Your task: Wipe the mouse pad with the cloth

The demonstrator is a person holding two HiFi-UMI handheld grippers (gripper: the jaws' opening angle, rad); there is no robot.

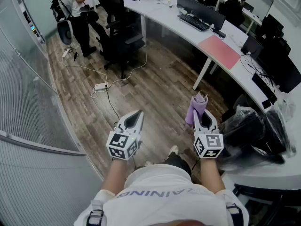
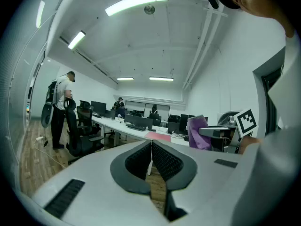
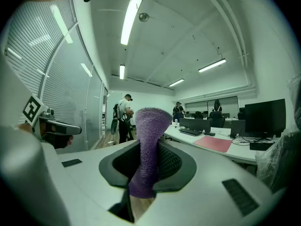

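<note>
1. The left gripper (image 1: 137, 114) is held over the wood floor (image 1: 155, 86). Its jaws are pressed together with nothing between them.
2. The right gripper (image 1: 201, 112) is clenched on a purple cloth (image 1: 196, 106). The cloth stands up out of the jaws with its top folded over, and a shorter end hangs below them.
3. Both grippers are held out in front of the person, side by side but apart, pointing away from the body.
4. The pink mouse pad (image 1: 219, 51) lies flat on the curved white desk (image 1: 181, 31). It is ahead and to the right of the right gripper, well apart from the cloth.
5. Beyond the pad, a black keyboard (image 1: 194, 22) lies on the desk in front of a monitor (image 1: 201, 11).
6. A power strip (image 1: 100, 86) and its cable lie on the floor ahead of the left gripper.
7. Black chairs (image 1: 117, 36) stand beside the desk. A person (image 1: 77, 8) in a white shirt stands just past them, far left.
8. Black things wrapped in clear plastic (image 1: 254, 131) sit to the right of the right gripper.
</note>
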